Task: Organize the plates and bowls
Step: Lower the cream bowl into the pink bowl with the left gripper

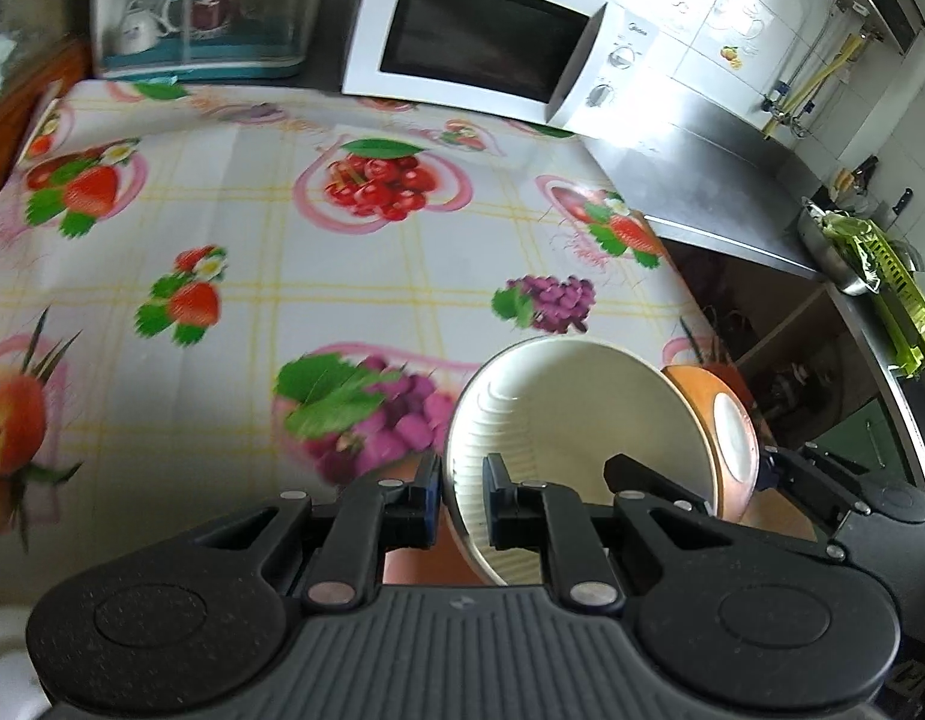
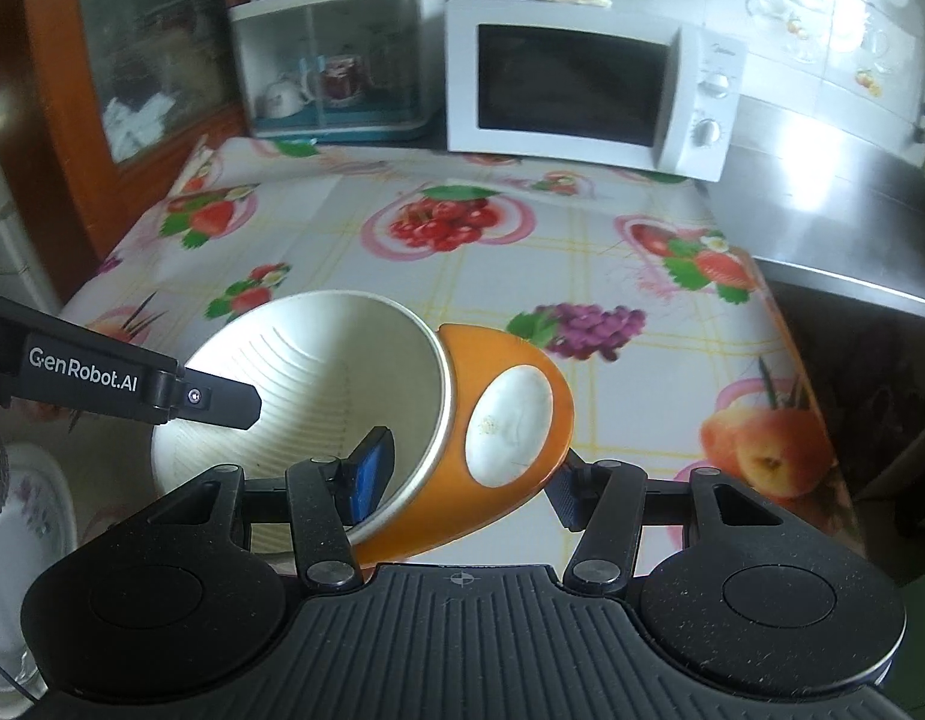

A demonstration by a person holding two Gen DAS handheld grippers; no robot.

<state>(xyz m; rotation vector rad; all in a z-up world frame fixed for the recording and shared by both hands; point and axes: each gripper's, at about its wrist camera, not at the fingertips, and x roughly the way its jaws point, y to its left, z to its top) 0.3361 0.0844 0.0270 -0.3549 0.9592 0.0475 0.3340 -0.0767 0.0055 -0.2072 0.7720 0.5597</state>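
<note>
An orange bowl with a cream ribbed inside (image 1: 582, 408) (image 2: 318, 384) is held tilted on its side above the fruit-print tablecloth (image 1: 252, 252) (image 2: 522, 264). My left gripper (image 1: 462, 495) is shut on the bowl's rim, one finger inside and one outside. In the right wrist view the left gripper's finger (image 2: 222, 402) reaches into the bowl from the left. My right gripper (image 2: 468, 483) straddles the bowl's wall, with its blue-padded finger (image 2: 372, 474) inside and the other finger under the orange outside; the jaws look wide and whether they press on the bowl is unclear.
A white microwave (image 1: 486, 42) (image 2: 588, 84) and a clear cabinet with cups (image 1: 204, 6) (image 2: 336, 60) stand at the table's back. A steel counter (image 1: 702, 180) lies right, with a green rack (image 1: 900, 294). A flowered plate (image 2: 18, 528) sits at lower left.
</note>
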